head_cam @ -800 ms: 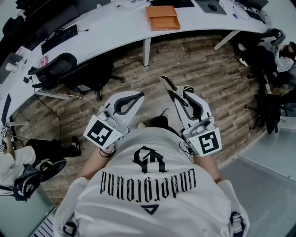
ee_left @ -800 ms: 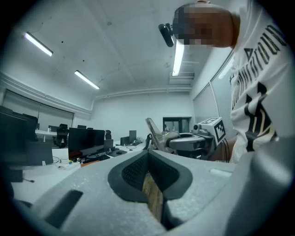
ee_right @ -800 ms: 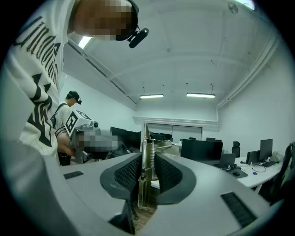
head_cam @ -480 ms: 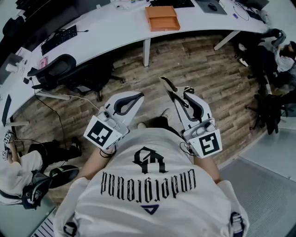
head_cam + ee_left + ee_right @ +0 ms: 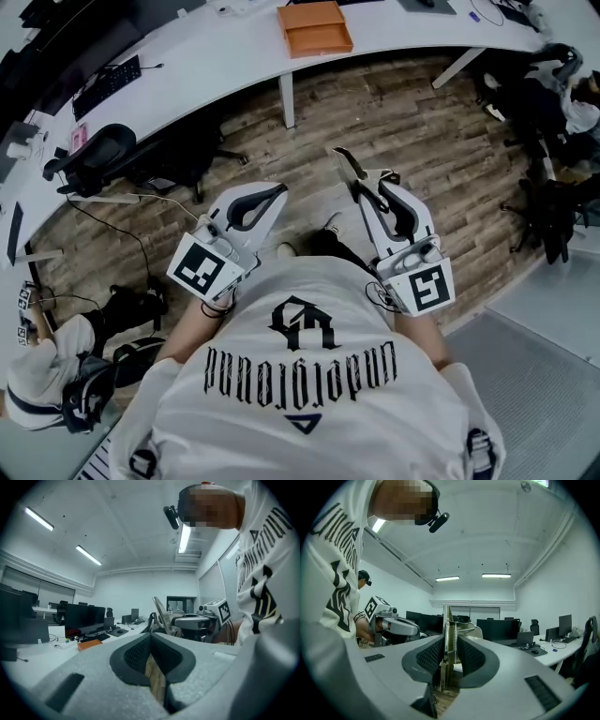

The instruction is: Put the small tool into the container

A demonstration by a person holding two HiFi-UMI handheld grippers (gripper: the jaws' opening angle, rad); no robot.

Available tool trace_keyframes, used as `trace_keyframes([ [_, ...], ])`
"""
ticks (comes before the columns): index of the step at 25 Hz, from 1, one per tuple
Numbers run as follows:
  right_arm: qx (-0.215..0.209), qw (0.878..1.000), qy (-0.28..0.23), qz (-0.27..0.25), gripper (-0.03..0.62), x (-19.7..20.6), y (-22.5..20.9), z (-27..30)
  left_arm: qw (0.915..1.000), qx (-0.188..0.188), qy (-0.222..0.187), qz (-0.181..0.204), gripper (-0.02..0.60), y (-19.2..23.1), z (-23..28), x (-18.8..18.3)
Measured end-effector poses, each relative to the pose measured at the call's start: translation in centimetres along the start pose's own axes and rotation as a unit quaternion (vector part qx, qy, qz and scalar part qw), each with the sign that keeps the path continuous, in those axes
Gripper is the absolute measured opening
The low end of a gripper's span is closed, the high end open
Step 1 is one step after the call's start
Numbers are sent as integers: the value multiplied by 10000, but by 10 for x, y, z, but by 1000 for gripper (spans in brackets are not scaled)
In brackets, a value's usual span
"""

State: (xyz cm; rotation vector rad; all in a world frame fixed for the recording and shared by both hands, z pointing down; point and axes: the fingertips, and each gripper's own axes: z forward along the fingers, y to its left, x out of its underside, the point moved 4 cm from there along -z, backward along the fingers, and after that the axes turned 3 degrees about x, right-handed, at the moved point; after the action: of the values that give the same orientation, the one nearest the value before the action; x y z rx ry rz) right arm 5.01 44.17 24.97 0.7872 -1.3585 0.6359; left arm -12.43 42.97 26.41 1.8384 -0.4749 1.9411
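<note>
My right gripper (image 5: 368, 187) is shut on the small tool (image 5: 349, 169), a slim metal hand tool with a spring, which sticks out beyond the jaws over the wooden floor. In the right gripper view the tool (image 5: 449, 634) stands upright between the ribbed pads of the right gripper (image 5: 449, 656). My left gripper (image 5: 279, 192) hangs beside it at the same height, shut with nothing in it (image 5: 152, 641). The container, an orange tray (image 5: 314, 28), lies on the long white desk (image 5: 206, 66) far ahead of both grippers; the orange tray (image 5: 89, 644) also shows in the left gripper view.
Black office chairs (image 5: 103, 155) stand by the desk at the left, with cables on the floor. A keyboard (image 5: 105, 80) lies on the desk. A seated person (image 5: 47, 375) is at the lower left. Bags and chairs (image 5: 553, 206) crowd the right side.
The head view has shifted, so the desk and orange tray sit higher and slightly left. Both grippers keep about the same place. The person at the lower left has moved down.
</note>
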Motion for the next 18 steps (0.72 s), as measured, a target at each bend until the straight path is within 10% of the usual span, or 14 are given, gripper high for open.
trace_keyframes([
  [18, 324, 9994, -114, -51, 91, 16, -210, -12, 9995, -222, 190, -96, 15, 32, 176, -11],
])
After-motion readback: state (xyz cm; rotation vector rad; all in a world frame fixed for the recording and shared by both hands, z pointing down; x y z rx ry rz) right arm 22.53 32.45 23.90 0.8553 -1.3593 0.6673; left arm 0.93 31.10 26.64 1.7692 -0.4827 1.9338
